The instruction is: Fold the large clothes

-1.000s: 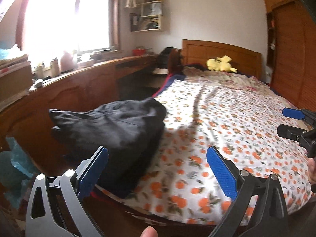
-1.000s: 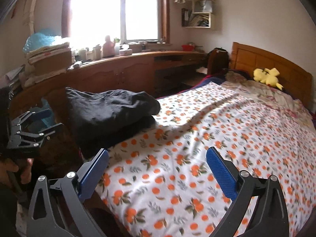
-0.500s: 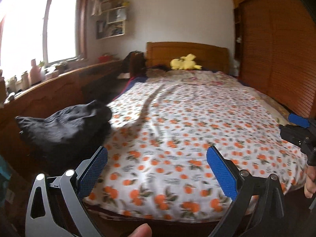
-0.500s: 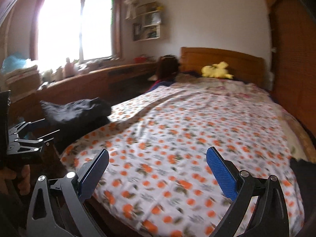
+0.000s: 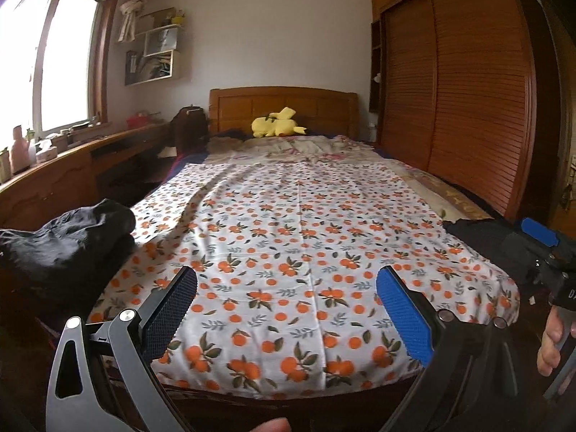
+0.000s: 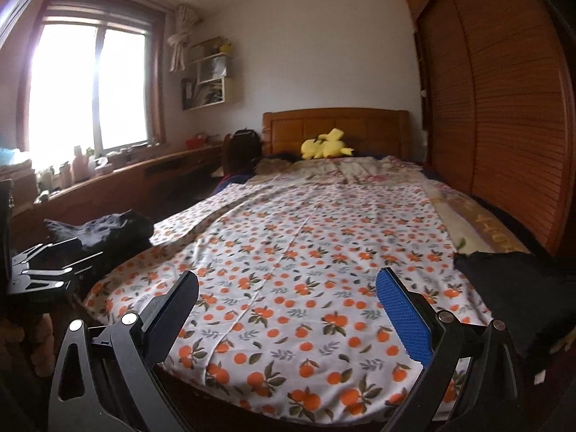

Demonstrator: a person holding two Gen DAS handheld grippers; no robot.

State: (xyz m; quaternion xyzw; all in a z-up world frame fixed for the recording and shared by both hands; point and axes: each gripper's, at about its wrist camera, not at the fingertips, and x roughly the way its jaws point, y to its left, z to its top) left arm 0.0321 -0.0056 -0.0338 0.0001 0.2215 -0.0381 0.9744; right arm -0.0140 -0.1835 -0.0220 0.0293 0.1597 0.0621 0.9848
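both tools hang over the foot of the bed, fingers spread wide and touching nothing: the left gripper (image 5: 286, 306) and the right gripper (image 6: 288, 306) (blue pads facing inward). a folded dark garment (image 5: 68, 241) lies at the sheet's (image 5: 298, 230) left edge, and another dark garment (image 6: 518, 288) sits at the right corner.

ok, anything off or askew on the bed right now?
Nothing damaged or spilled. The floral sheet lies fairly flat. One dark garment sits bunched at the left edge, another overhangs the right corner; neither is spread for folding.
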